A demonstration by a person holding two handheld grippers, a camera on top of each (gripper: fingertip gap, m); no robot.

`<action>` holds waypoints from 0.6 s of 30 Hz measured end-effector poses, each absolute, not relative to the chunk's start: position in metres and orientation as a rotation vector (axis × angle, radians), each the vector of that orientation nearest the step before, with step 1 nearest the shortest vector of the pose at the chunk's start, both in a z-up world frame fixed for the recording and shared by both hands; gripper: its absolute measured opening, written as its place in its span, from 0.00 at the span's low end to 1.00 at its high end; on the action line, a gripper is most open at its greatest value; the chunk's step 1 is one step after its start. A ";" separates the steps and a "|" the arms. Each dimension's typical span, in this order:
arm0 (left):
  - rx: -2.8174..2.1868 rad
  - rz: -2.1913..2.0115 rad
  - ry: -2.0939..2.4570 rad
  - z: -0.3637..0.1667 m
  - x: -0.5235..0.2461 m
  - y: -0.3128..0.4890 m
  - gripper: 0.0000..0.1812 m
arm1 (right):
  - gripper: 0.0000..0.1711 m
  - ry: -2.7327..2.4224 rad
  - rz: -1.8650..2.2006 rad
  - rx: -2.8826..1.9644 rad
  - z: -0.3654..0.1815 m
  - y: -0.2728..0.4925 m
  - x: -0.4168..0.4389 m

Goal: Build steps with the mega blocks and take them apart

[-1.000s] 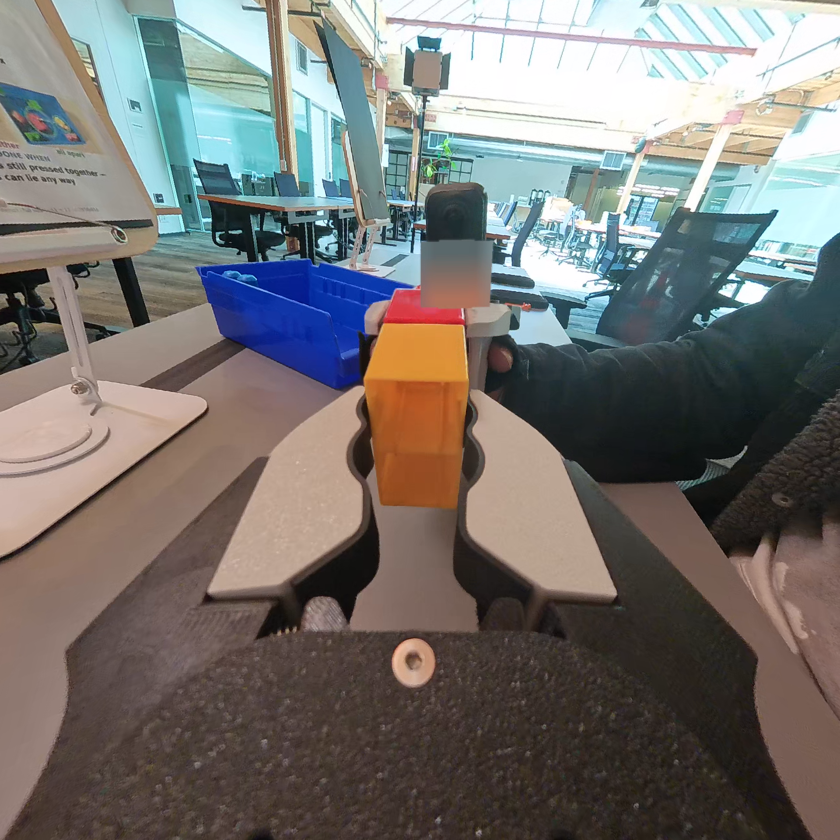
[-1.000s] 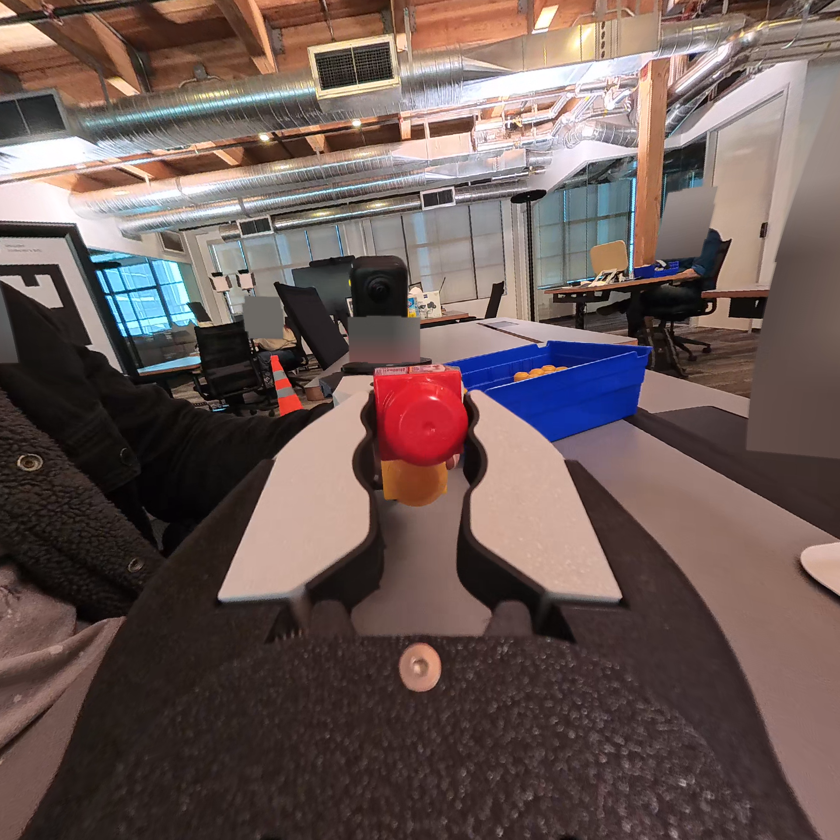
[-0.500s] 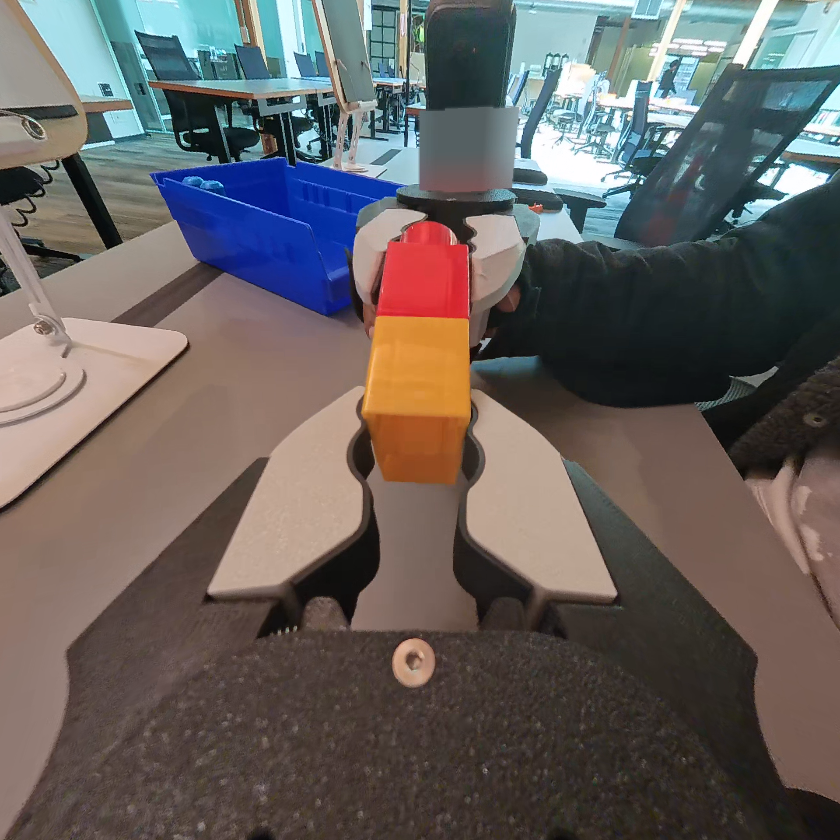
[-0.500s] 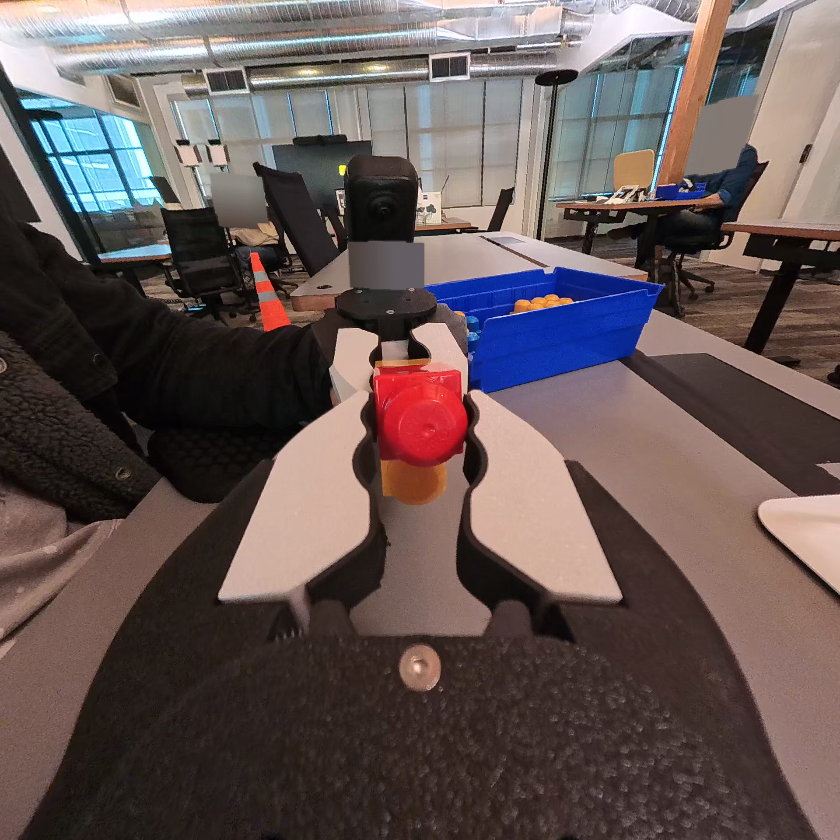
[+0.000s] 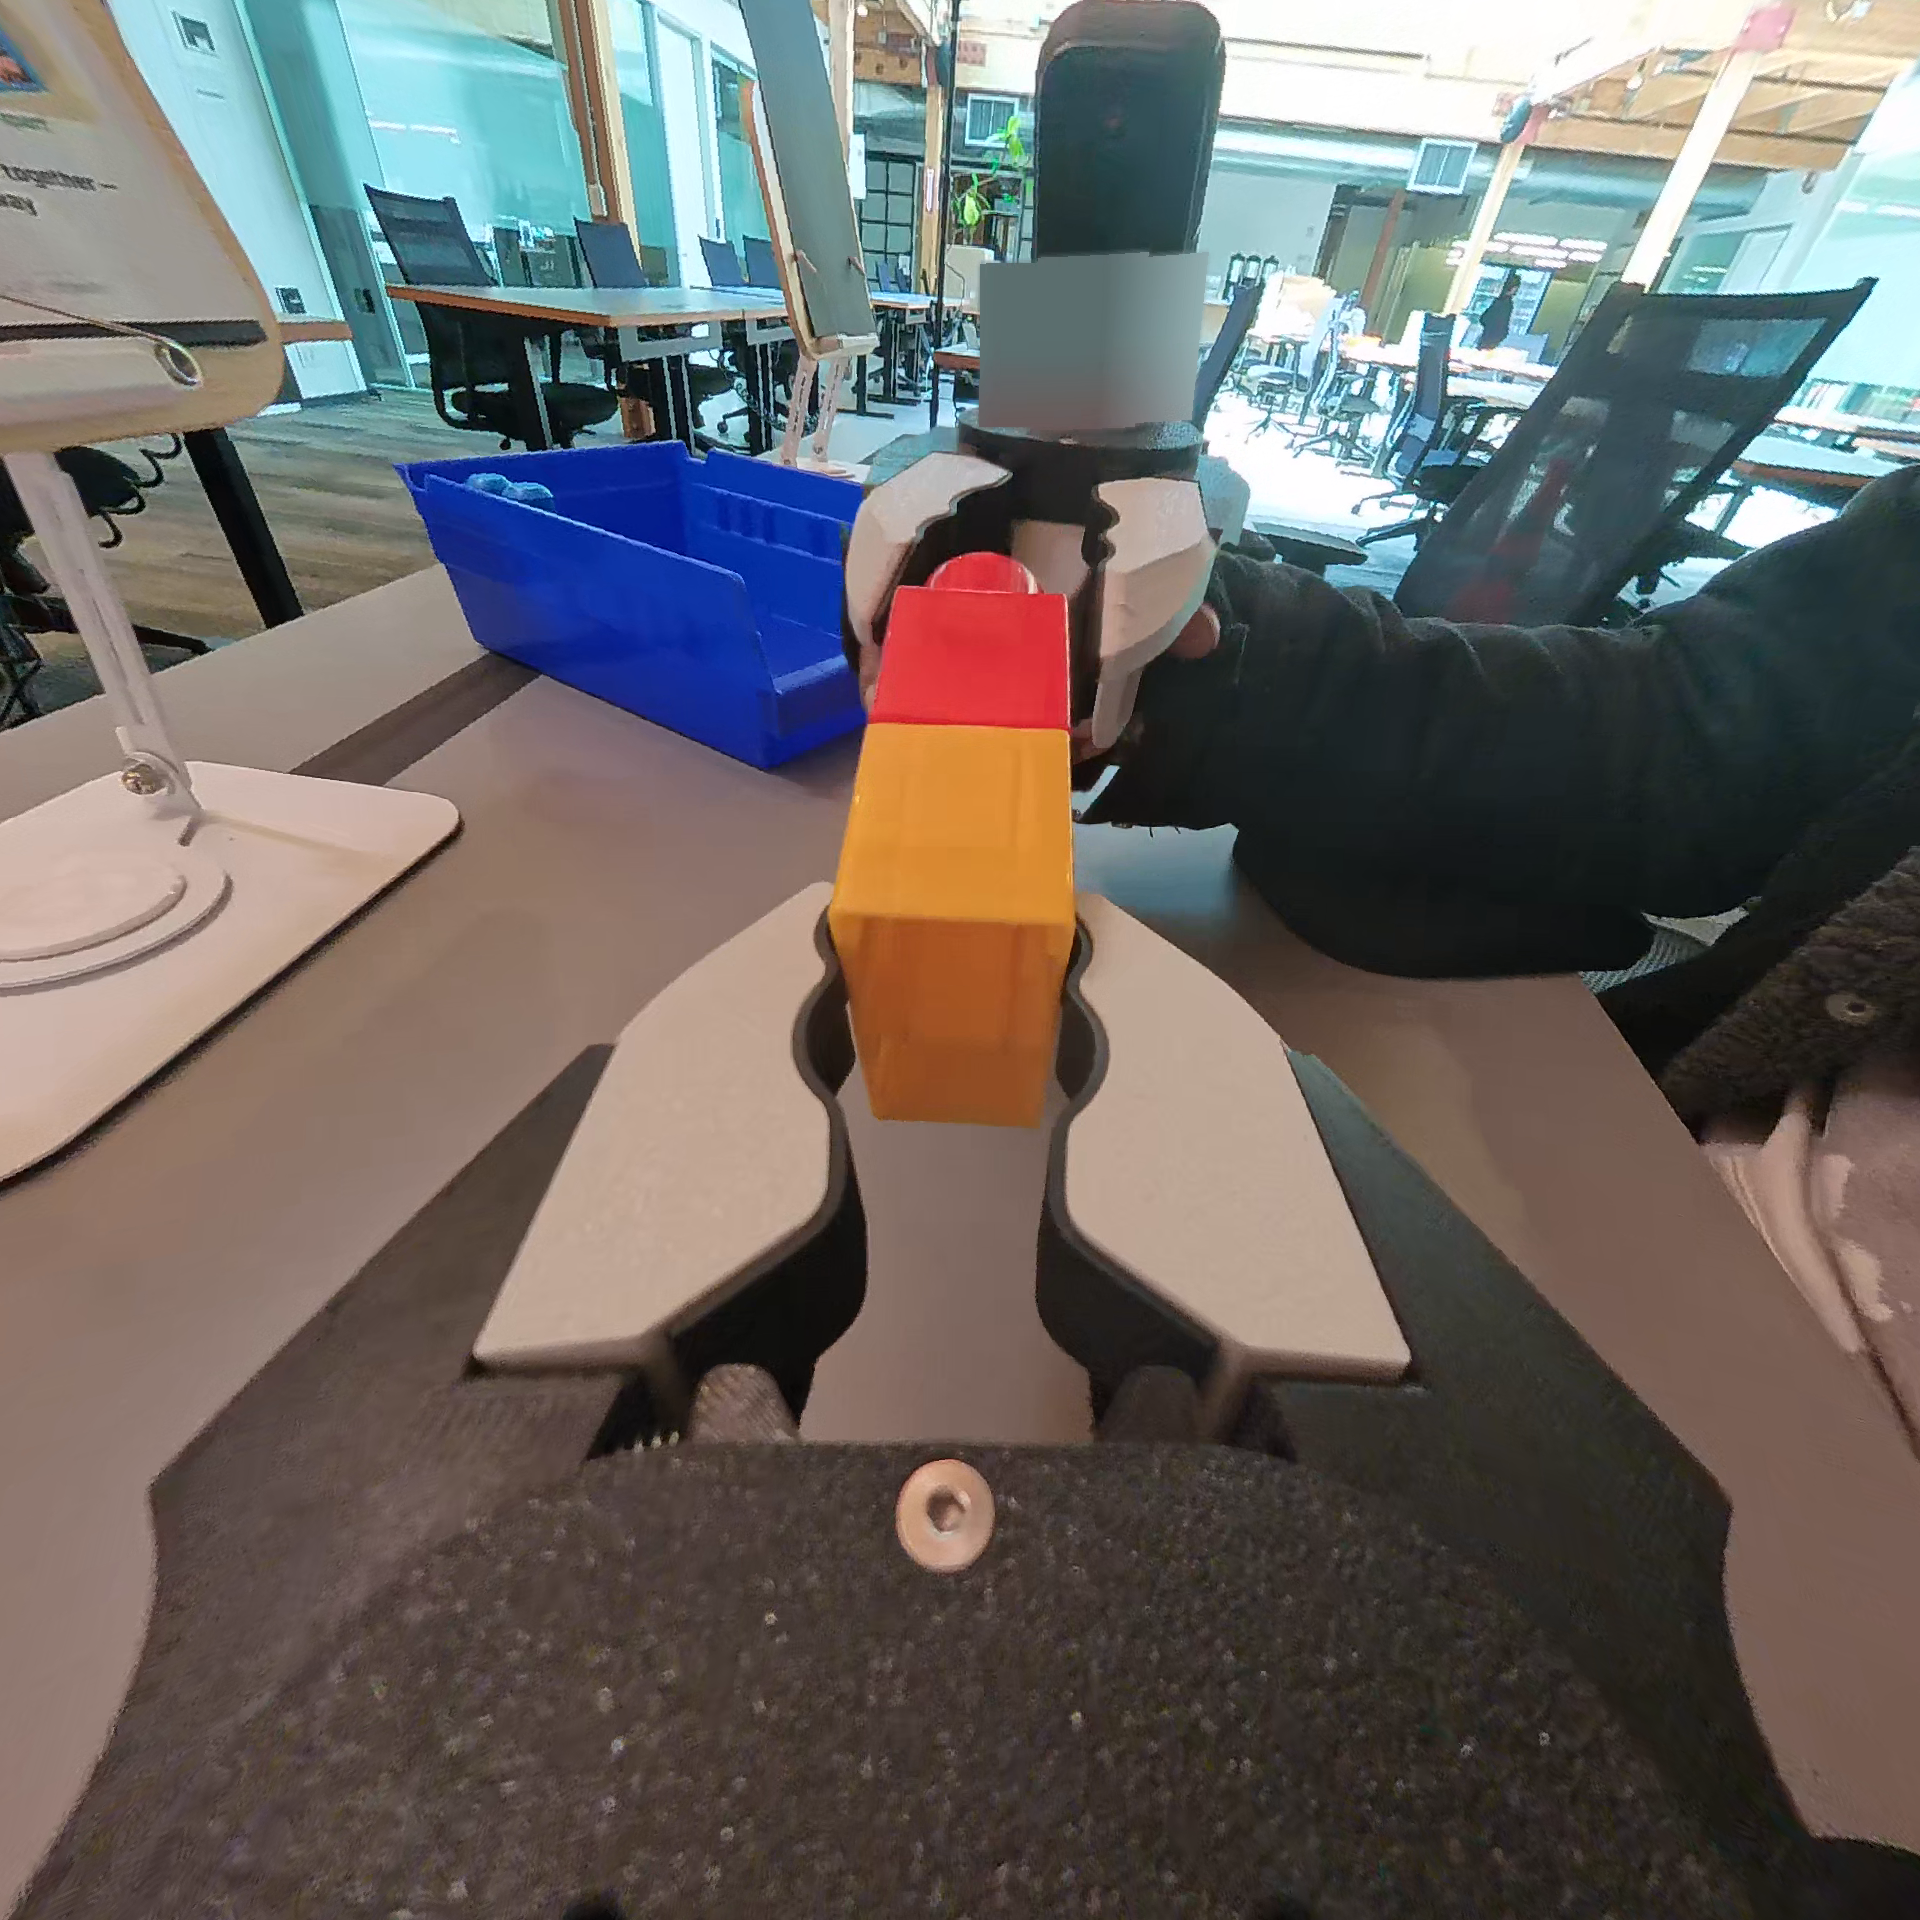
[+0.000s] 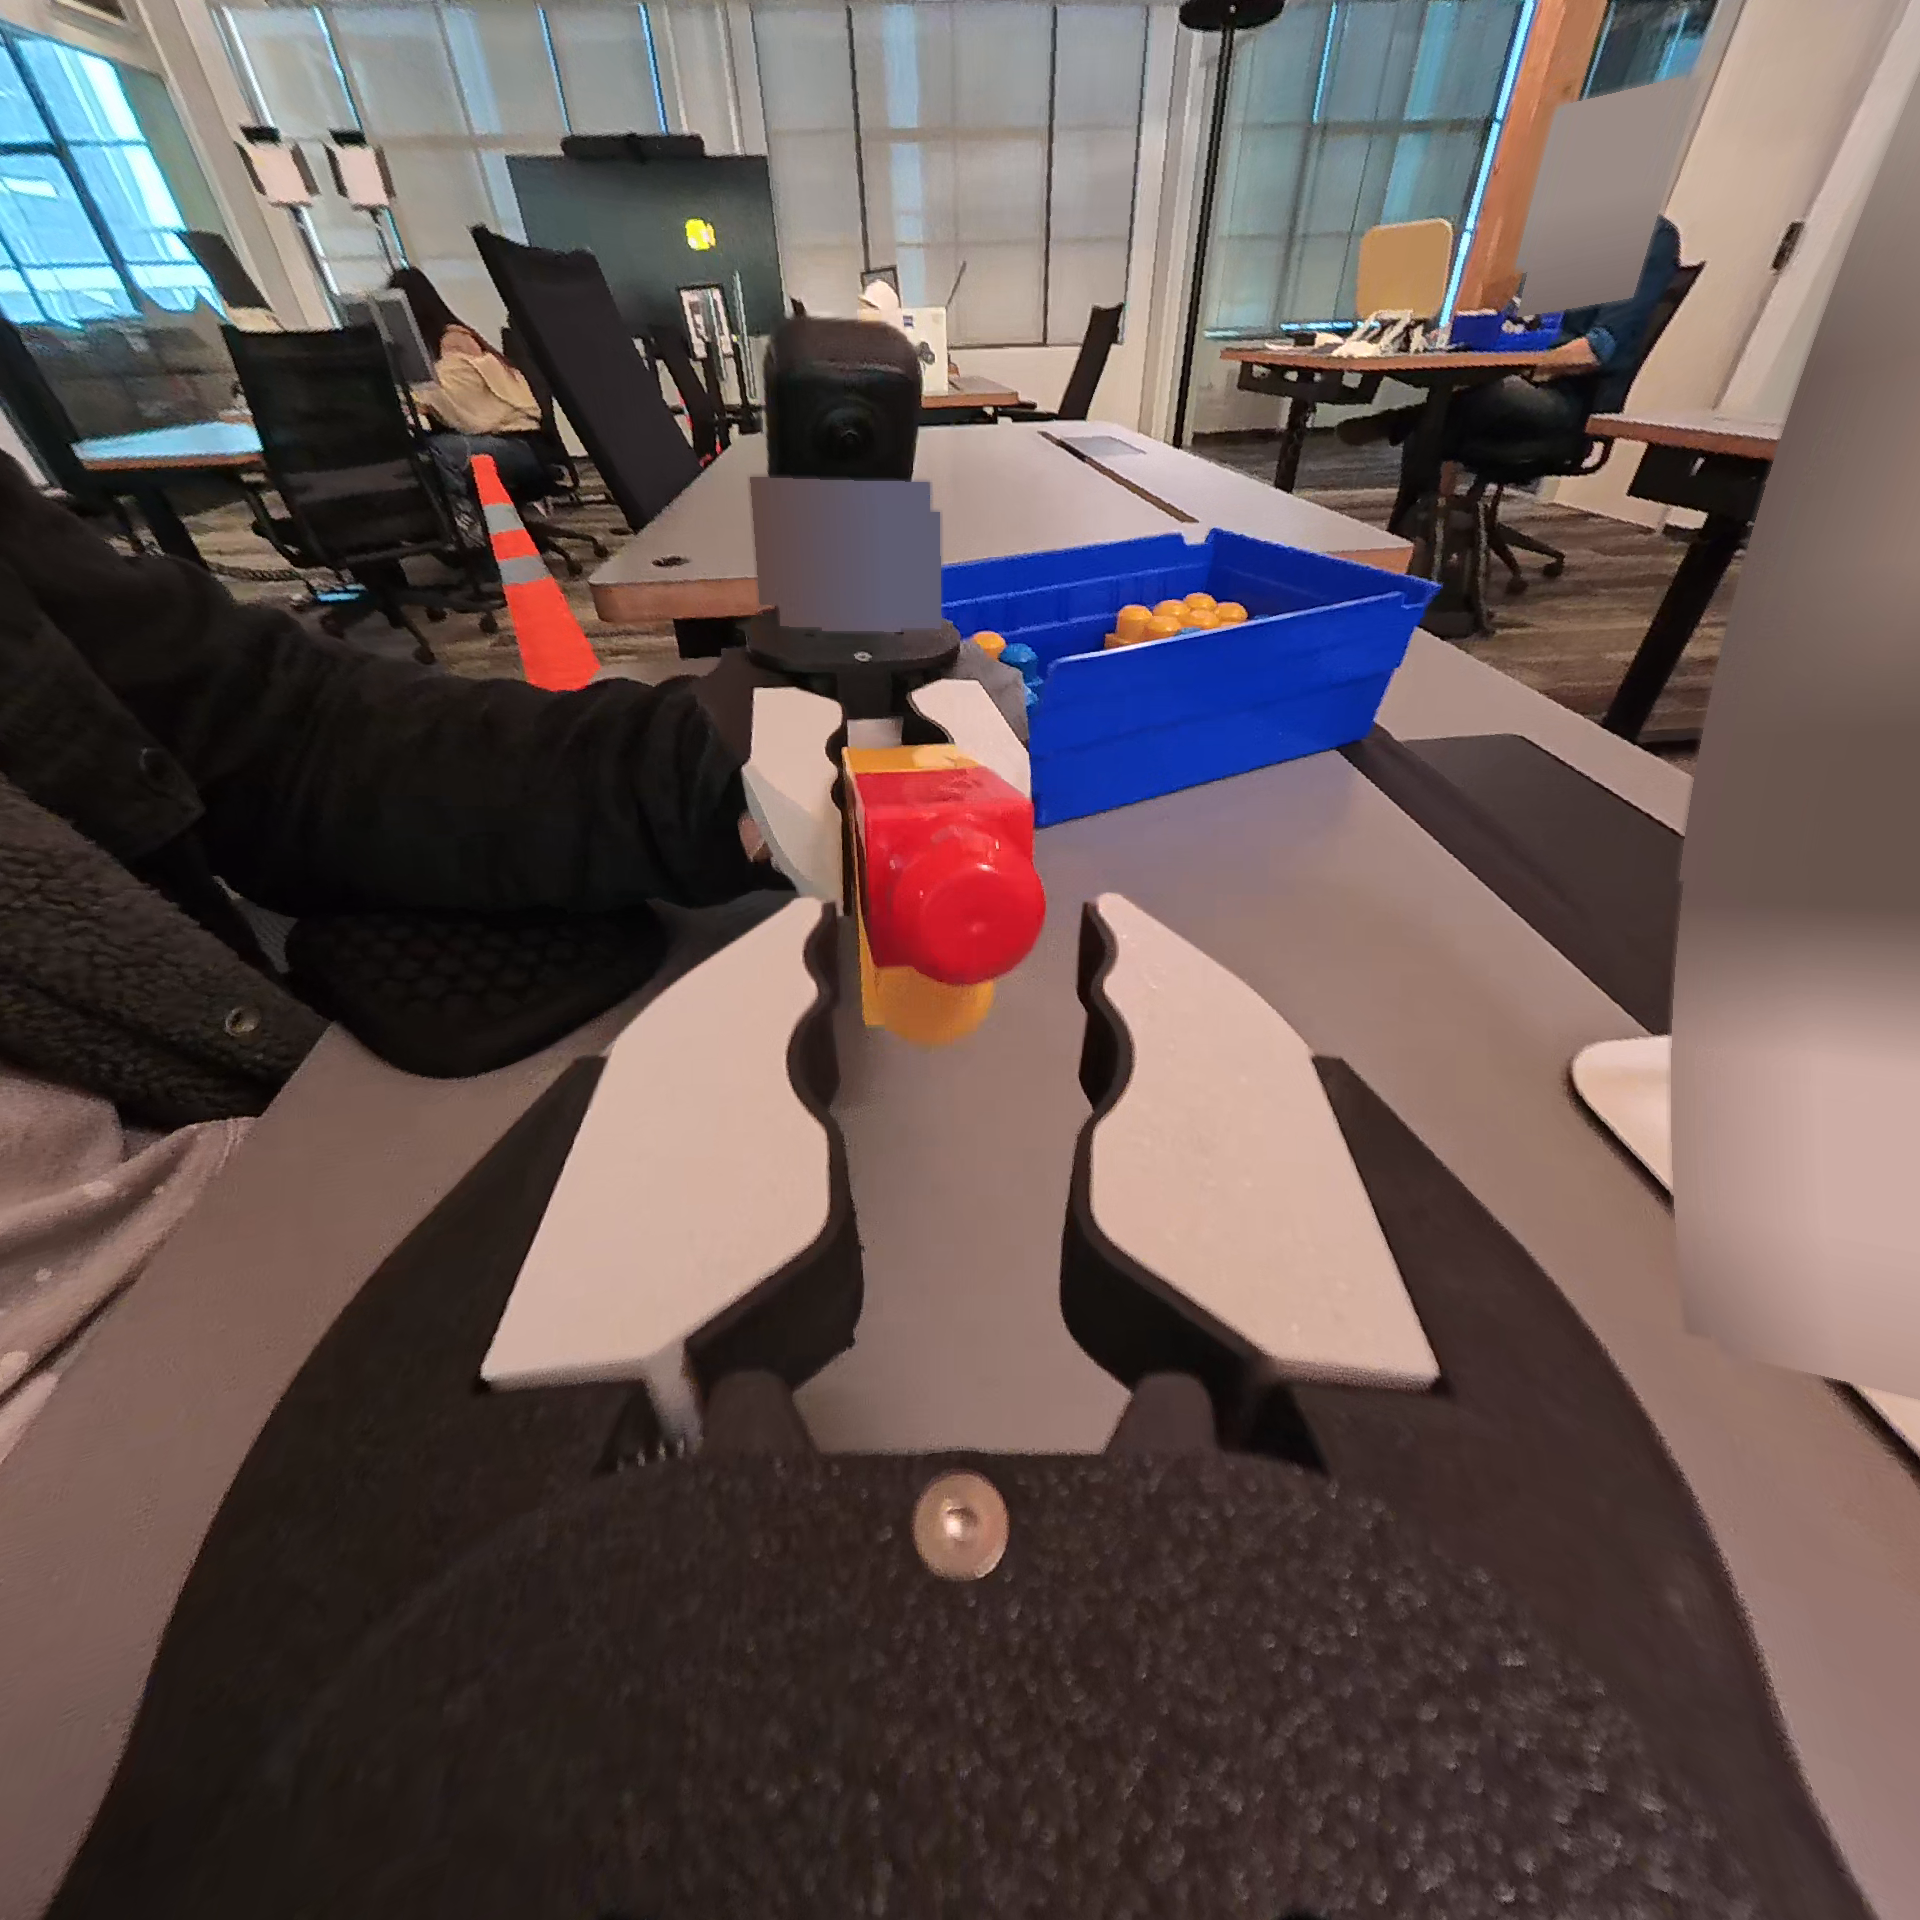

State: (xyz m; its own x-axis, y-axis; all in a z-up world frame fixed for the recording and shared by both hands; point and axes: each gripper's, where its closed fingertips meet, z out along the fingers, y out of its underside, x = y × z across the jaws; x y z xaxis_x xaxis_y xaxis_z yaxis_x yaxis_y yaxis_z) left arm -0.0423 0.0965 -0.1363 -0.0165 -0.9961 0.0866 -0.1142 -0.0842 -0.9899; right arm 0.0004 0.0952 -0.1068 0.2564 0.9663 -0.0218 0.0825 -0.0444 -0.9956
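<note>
The blocks and blue bin look like shiny, smooth plastic — the grey table is dull, the sleeve soft cloth.

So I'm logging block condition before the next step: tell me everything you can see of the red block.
The red block is a glossy plastic cube with one round stud on its end. It looks intact and is pressed end to end onto the orange block, the pair lying roughly level above the table. The left gripper clamps the orange block; the right gripper is open, its fingers flanking the stud, which faces its camera, without visibly touching the block.
</note>
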 end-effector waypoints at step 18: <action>-1.359 -1.223 1.336 -0.147 -0.040 0.090 0.21 | 0.17 -1.149 0.976 -1.470 -0.120 0.088 -0.002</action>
